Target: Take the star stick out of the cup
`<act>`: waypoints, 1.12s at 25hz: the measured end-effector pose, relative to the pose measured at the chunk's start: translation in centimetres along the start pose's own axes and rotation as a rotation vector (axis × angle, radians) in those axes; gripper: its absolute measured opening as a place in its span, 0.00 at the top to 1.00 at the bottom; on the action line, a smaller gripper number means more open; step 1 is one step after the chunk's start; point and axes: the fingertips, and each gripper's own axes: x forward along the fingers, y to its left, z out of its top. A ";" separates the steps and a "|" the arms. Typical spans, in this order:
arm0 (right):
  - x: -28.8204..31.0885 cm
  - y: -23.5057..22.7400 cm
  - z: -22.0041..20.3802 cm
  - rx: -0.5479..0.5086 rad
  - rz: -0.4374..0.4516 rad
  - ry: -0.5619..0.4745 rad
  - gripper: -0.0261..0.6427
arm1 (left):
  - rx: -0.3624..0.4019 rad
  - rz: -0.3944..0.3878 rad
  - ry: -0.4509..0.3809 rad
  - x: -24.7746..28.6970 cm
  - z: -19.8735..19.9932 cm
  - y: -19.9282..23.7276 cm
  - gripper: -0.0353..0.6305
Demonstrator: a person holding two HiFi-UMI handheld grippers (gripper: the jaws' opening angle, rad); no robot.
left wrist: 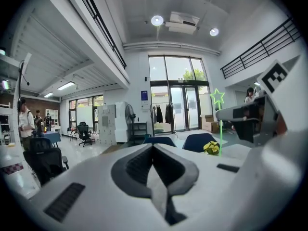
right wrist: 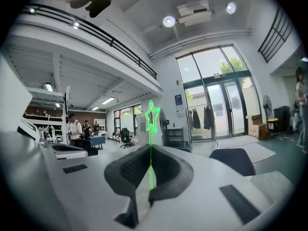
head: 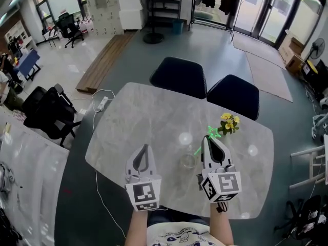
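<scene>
A green stick ends in a star (head: 213, 132) (right wrist: 152, 116) (left wrist: 217, 98). My right gripper (head: 207, 139) (right wrist: 150, 150) is shut on its thin shaft, which runs up between the jaws. The clear glass cup (head: 187, 161) stands on the marble table (head: 154, 122) just left of that gripper. In the head view the stick slants down-left toward the cup's rim; I cannot tell whether its lower end is still inside. My left gripper (head: 144, 147) (left wrist: 154, 150) hovers left of the cup, shut with nothing in it. In the left gripper view the right gripper (left wrist: 245, 114) shows at the right.
A small bunch of yellow flowers (head: 229, 123) (left wrist: 211, 148) sits on the table beyond the right gripper. Two dark chairs (head: 179, 76) (head: 233, 95) stand at the table's far side. An office chair (head: 48, 111) and a cable with a power strip (head: 102, 104) are at the left.
</scene>
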 end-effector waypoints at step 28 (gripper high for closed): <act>-3.6 -1.8 1.2 -0.041 -0.046 -0.055 0.93 | 0.005 0.023 -0.115 -2.7 2.2 -0.5 0.94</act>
